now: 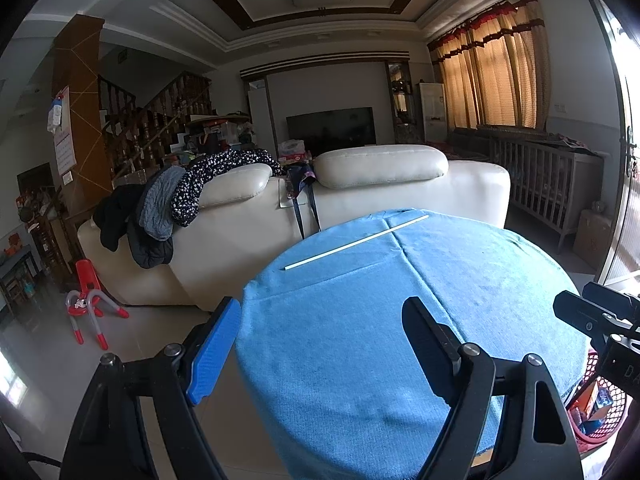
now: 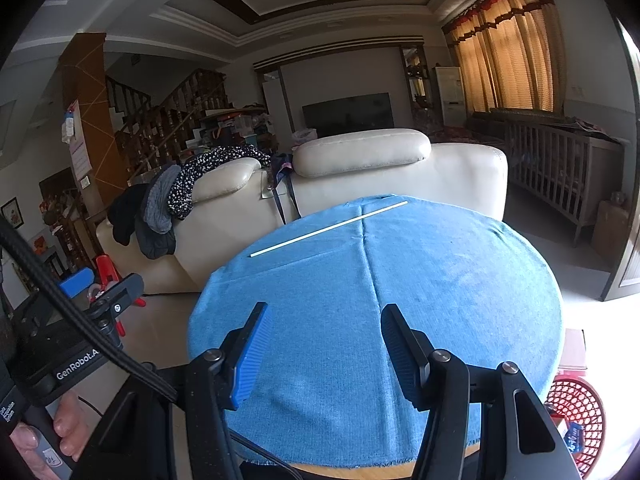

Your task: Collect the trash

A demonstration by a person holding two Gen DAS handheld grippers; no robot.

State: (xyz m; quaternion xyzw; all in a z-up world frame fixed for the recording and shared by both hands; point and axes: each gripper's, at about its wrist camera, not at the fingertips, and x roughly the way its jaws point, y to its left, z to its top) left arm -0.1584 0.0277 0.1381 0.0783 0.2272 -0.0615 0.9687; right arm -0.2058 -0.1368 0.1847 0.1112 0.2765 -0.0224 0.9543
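A round table under a blue cloth [image 1: 400, 320] [image 2: 400, 288] fills the middle of both views. A thin white stick [image 1: 356, 242] [image 2: 328, 229] lies slantwise on the cloth near the far edge. My left gripper [image 1: 320, 328] hovers open over the near left rim of the table, nothing between its fingers. My right gripper [image 2: 324, 332] is open over the near part of the cloth, also empty. A red mesh basket [image 2: 576, 412] [image 1: 600, 404] with packaging in it stands on the floor at the table's right.
A cream leather sofa [image 1: 280, 220] [image 2: 320, 184] with clothes draped on it backs onto the table's far side. A small red chair [image 1: 86, 280] stands on the tiled floor at left. A wooden crib [image 1: 540, 176] is at right. A hand [image 2: 48, 432] holds the left gripper.
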